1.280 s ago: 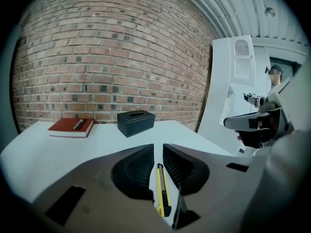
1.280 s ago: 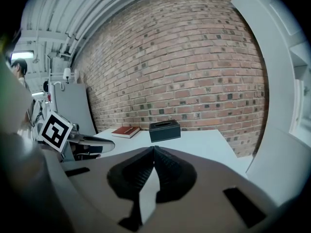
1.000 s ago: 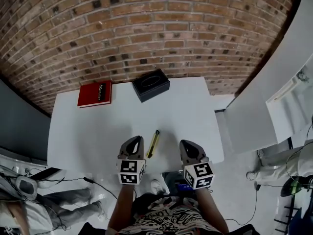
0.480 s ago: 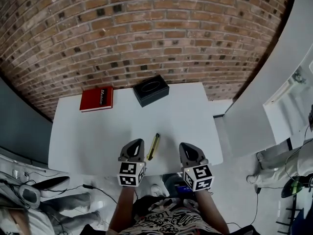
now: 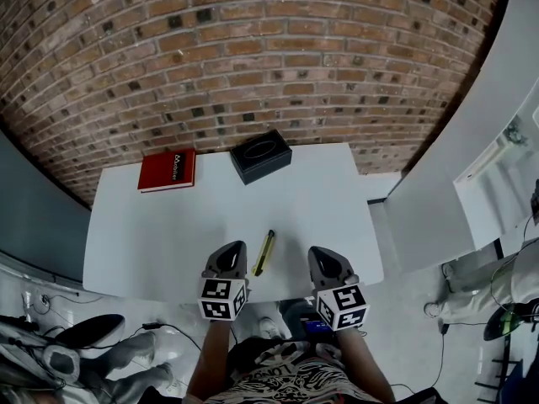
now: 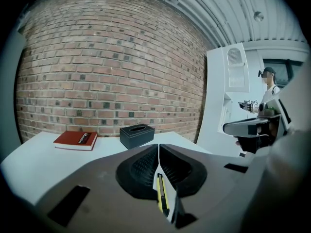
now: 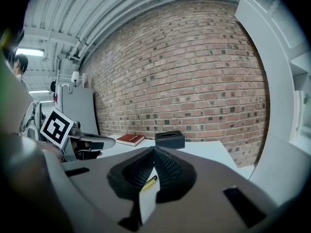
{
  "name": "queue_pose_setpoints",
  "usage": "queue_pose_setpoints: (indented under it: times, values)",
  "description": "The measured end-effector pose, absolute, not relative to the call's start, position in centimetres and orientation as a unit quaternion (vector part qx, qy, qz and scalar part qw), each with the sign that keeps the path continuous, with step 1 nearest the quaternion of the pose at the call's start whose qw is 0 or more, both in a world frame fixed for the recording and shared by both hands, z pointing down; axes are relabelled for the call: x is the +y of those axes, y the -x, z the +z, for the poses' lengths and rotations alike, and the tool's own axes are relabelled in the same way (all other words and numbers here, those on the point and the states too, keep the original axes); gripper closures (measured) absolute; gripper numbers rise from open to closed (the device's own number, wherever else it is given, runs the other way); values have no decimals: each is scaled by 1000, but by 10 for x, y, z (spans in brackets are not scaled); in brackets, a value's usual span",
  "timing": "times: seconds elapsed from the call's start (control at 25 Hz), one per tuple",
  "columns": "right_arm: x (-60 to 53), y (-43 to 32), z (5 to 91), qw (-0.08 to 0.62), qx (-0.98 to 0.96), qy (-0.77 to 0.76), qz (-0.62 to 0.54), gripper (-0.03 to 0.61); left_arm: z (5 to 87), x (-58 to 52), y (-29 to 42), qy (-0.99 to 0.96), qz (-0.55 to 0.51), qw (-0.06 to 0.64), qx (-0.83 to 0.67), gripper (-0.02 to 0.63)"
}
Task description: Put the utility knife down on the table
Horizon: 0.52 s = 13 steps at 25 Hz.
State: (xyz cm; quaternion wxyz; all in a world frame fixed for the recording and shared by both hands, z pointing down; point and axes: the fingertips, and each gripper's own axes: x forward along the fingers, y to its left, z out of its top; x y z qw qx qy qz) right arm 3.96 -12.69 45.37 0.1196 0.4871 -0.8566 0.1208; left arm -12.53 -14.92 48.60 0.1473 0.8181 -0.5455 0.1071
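Knife (image 5: 264, 252) lies flat on the table (image 5: 152, 225), on the near side of the black box (image 5: 261, 151). Left gripper (image 5: 235, 246) and right gripper (image 5: 317, 251) flank it, fingers pressed together, empty. Likely best: draw both back without nudging it.

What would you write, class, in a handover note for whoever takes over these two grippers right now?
Grippers: the left gripper has its jaws together and holds nothing. The right gripper is the same, shut and empty.
Things: the utility knife lies flat on the white table near its front edge, between the two grippers and touching neither. The red book and the black box sit at the far edge by the brick wall.
Done: the knife is down on the table.
Left: nothing, as far as can be seen.
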Motion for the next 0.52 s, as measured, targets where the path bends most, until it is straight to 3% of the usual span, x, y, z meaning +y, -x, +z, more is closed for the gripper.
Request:
queue_pose_setpoints:
  times: [0.52]
  values:
    - [-129,-48,453,116,-851,-498,120,578,486,-152,122,-821,109,145,-541,594]
